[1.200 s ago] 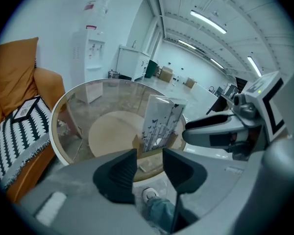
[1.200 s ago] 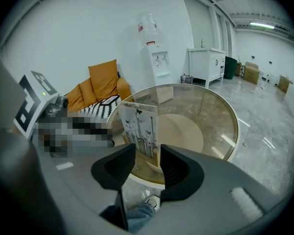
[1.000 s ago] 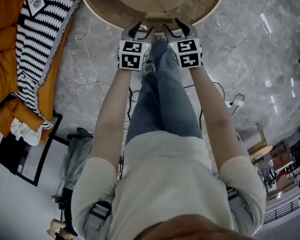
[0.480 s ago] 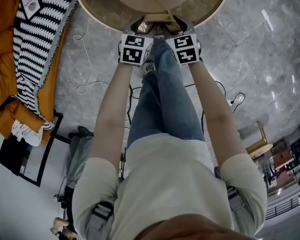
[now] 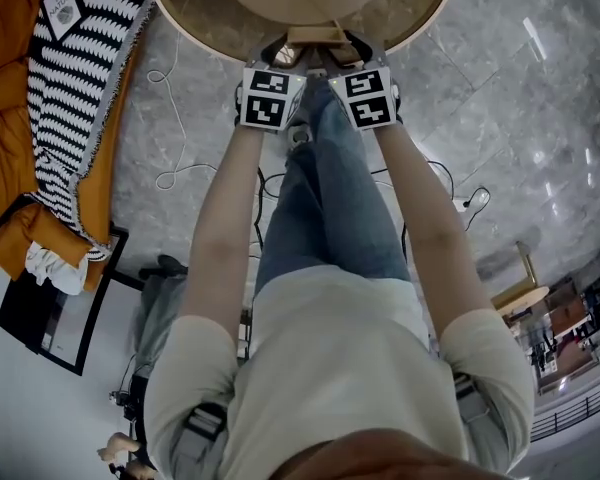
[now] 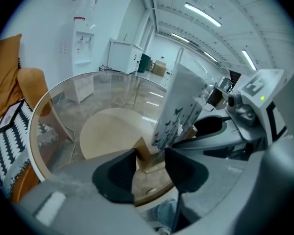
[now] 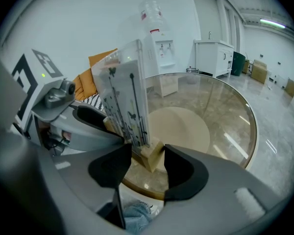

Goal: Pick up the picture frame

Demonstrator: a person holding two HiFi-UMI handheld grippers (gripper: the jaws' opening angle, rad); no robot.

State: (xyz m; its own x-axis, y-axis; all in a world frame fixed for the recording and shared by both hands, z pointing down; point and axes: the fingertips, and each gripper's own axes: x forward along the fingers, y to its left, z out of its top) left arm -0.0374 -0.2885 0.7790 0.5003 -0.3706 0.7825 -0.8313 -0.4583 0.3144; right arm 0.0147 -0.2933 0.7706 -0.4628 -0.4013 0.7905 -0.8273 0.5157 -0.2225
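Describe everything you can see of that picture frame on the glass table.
The picture frame is a clear, plastic-looking panel printed with dark butterflies and stems, standing upright in a pale wooden block base at the near edge of the round glass table. Its base sits between the jaws of the left gripper and the right gripper, one at each end, both closing on it.

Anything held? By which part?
Nothing gripped yet. Jaws of left gripper and right gripper are closing around opposite ends of the wooden base of the picture frame.
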